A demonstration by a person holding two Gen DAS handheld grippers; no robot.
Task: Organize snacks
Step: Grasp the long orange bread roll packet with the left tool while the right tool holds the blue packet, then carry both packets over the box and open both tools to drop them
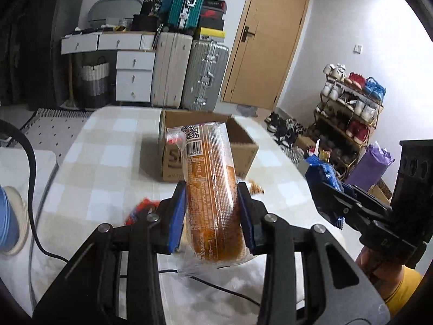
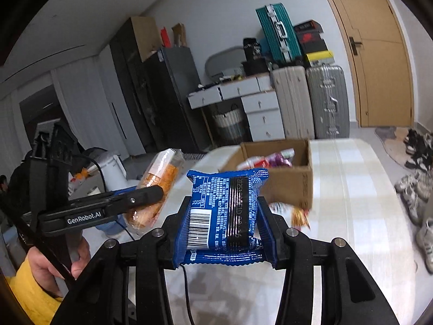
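My left gripper (image 1: 212,211) is shut on a clear-wrapped orange bread loaf (image 1: 211,189), held upright above the checked table; it also shows in the right wrist view (image 2: 159,187). My right gripper (image 2: 223,216) is shut on a blue snack packet (image 2: 224,208), which shows in the left wrist view (image 1: 323,173) at the right. An open cardboard box (image 1: 243,146) stands on the table beyond both grippers; in the right wrist view the box (image 2: 295,181) holds several red and purple packets (image 2: 268,159).
Loose snacks lie on the table: a red packet (image 1: 143,208) left of my left gripper, and orange packets (image 2: 299,216) in front of the box. A black cable (image 1: 29,162) runs along the table's left side. Suitcases (image 1: 189,73), drawers and a shoe rack (image 1: 349,108) stand behind.
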